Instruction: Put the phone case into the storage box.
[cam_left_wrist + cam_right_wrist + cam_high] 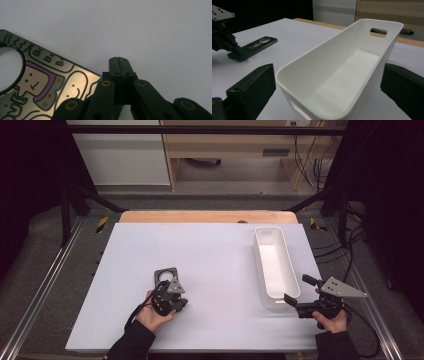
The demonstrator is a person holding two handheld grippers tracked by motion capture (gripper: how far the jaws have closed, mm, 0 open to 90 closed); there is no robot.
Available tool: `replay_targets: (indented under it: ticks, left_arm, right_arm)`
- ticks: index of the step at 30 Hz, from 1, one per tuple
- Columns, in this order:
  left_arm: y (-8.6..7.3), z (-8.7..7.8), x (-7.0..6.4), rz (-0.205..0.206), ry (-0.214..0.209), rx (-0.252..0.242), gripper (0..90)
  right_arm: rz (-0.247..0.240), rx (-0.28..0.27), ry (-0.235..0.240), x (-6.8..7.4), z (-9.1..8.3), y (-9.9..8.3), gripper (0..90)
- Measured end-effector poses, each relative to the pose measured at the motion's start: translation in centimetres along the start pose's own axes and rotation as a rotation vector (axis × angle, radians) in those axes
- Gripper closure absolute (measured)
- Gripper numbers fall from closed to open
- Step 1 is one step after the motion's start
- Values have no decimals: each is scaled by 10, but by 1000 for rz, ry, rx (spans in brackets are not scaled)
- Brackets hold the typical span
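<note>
Black jaws of the left hand-held gripper sit nearest in its own view, pressed together w/ no gap, tips just beside the corner of a flat dark card printed w/ cartoon faces and a round cut-out. Whether the jaws pinch the card's edge or only touch it can't be told; nothing shows between the tips.

Progress, as a judgement: early. Card lies flat on the white surface, left of centre, well apart from the bin. Bin is empty. If the job is card into bin, then pick-up, carry and drop are all left; at most the approach is done.

Right hand-held gripper is at the bin's near end, jaws spread wide either side of that end wall, not touching it as far as seen; looks set to steady the bin.

View differences:
- Left gripper view: card's print and hole up close, jaws' shut state; no bin.
- Right gripper view: bin interior bare, handle slot in far wall, and farther off the card flat on the surface w/ the other gripper at its near end.
- High view: whole layout, both hands, the gap between card and bin; card print too small to read
</note>
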State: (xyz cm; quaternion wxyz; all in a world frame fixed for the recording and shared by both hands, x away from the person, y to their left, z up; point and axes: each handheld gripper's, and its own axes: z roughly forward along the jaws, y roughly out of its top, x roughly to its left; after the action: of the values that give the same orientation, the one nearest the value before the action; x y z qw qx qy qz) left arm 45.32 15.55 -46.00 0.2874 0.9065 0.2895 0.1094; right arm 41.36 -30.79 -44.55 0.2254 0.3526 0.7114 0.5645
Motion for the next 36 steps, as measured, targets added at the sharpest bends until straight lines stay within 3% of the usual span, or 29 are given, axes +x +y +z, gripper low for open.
replay_targets:
  ticks: [36]
  left_arm:
    - [-20, -20, 6, 20, 44, 76, 895]
  right_arm:
    - [0, -1, -3, -1, -1, 0, 4]
